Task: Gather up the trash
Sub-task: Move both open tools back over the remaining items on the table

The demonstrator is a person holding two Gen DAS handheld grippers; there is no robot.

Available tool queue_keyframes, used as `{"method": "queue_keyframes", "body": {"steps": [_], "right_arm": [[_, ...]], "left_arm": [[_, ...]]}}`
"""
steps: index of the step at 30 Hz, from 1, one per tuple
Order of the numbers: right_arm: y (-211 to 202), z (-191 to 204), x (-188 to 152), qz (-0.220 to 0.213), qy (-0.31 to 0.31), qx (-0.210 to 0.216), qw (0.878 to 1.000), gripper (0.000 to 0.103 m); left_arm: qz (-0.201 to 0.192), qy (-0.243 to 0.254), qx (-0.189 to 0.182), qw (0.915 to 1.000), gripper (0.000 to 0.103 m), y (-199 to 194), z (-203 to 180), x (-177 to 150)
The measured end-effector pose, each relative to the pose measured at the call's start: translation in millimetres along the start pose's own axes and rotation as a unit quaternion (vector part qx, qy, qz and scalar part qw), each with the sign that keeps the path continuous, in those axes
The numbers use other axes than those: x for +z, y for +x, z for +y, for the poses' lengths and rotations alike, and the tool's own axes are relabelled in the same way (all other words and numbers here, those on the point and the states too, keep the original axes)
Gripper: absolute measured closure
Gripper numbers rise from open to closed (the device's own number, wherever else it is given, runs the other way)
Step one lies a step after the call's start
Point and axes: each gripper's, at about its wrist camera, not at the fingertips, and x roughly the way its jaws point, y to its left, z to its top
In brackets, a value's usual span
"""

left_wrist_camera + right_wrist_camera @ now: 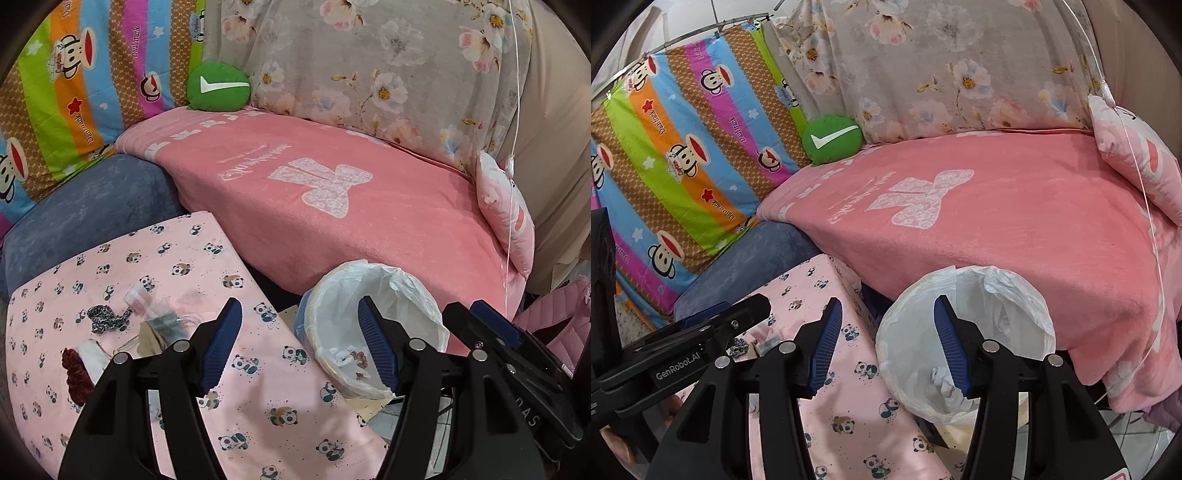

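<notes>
- Far left on the panda-print counter (110, 266), remaining trash lies in a loose heap: a dark red crumpled scrap (75, 373), a white wad (92, 356), a black-and-white patterned scrap (105, 318) and clear plastic wrappers (147, 301). None is in the bin yet.
- Just right of the heap, the left claw (299, 347) hangs released, nothing between its blue pads (221, 343). Judgement: next pick belongs to it, being nearest the pile.
- Advice for that pick: swing left, come down over one piece at a time, close on the bulky red scrap or white wad first; the thin wrappers look slippery and may need pinching at a fold.
- Right of the counter edge stands the white-lined bin (424, 306), touching the pink blanket (332, 221) behind it. White and brownish bits already lie at its bottom.
- Farther right, the right claw (886, 347) is released and empty, poised above the bin's near rim in its own view.
- Risk: both claws sit close side by side; keep the right one clear while the left crosses, and carry each piece well over the liner rim before letting go.
</notes>
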Motion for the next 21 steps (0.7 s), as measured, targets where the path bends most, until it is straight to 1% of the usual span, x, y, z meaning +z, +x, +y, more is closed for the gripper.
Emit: {"method": "queue_keyframes", "body": {"steps": [4,10,11,12,13,16,21], "right_arm": [[2,18,-6,0.008,-0.013,0.010,1.000,0.050],[9,49,-16,0.022,-0.033,0.024,0.999,0.049],[10,53,-17,0.024,-0.036,0.027,0.999,0.049],[13,59,-20,0.029,-0.039,0.030,0.998,0.049],[15,65,-23,0.033,-0.042,0.033,0.998,0.049],[22,83,-31,0.045,-0.053,0.042,0.997,0.049],[34,113,-47,0.065,-0.072,0.055,0.994,0.049]], "left_arm": [[-0.006,-0.015,0.013,0.9998,0.033,-6,19,-3],[-0.006,-0.041,0.033,0.9986,0.031,-13,53,-12],[-0.005,-0.046,0.039,0.9982,0.030,-13,60,-13],[-0.003,-0.051,0.044,0.9978,0.026,-14,66,-15],[-0.003,-0.058,0.050,0.9971,0.023,-15,74,-17],[-0.002,-0.078,0.065,0.9949,0.018,-18,98,-25],[0.007,-0.111,0.091,0.9896,0.017,-21,141,-40]]}}
